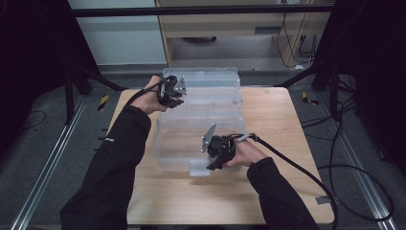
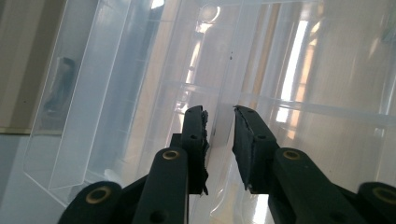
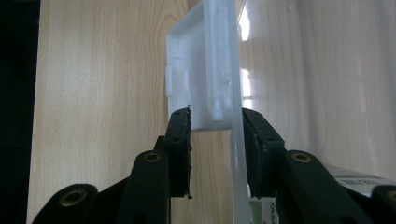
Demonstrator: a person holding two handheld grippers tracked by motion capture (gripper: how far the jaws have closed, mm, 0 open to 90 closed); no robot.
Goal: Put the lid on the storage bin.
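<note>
A clear plastic storage box [image 1: 191,143] stands on the wooden table [image 1: 277,124], with its clear lid [image 1: 215,81] raised at the far side. My left gripper [image 1: 176,98] is at the lid's far left corner. In the left gripper view a thin clear rim [image 2: 223,126] runs between the jaws of the left gripper [image 2: 219,119], and the pads look closed on it. My right gripper [image 1: 210,165] is at the box's near wall. Its jaws [image 3: 215,116] are shut on the white latch [image 3: 201,70] and the clear wall edge beside it.
Bare wood [image 3: 102,70] lies in front of the box and to both sides. A black cable [image 1: 306,177] trails from the right gripper over the table's right edge to the floor. Black frame legs [image 1: 72,91] and a cabinet [image 1: 230,28] stand behind the table.
</note>
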